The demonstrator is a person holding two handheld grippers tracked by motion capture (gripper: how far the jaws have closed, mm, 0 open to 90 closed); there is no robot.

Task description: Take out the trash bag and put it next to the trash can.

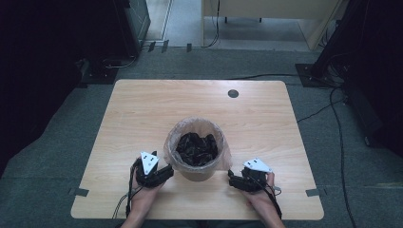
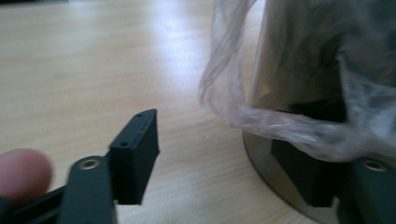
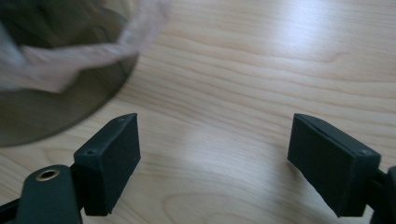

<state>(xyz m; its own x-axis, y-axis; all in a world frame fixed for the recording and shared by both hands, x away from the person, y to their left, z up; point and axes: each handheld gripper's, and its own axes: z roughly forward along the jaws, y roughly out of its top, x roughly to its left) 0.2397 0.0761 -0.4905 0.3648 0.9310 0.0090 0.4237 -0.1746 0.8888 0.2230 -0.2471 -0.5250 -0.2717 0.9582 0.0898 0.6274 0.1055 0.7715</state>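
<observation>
A small round bin (image 1: 196, 161) stands on the wooden table (image 1: 142, 114), a little nearer the person's edge than the middle; it is lined with a thin clear plastic bag (image 1: 177, 130) whose top is folded out over the rim and hangs down the outer wall; crumpled black material (image 1: 196, 148) lies inside the bin

The left gripper (image 1: 164, 172) sits just beside the bin's lower left wall, held in the person's left hand (image 1: 142, 194); in the left gripper view its 2 jaws stand apart, 1 out over bare table and the other dark behind the hanging fold of the bag (image 2: 280, 126), close against the foot of the bin (image 2: 299, 60); whether that far pad touches the plastic cannot be told, since the film blurs it; nothing is clamped between the jaws, so the left gripper (image 2: 224, 158) reads as spread, not gripping

The right gripper (image 1: 233, 179) is held low in the right hand (image 1: 261, 197), just beside the bin's lower right wall and apart from it; in the right gripper view the right gripper (image 3: 212, 149) has its 2 jaws wide apart with only bare wood between them; the bin (image 3: 51, 116) and the bag's loose edge (image 3: 74, 58) lie beyond its 1 jaw, untouched

A round dark grommet (image 1: 233, 93) sits near the table's far edge
</observation>
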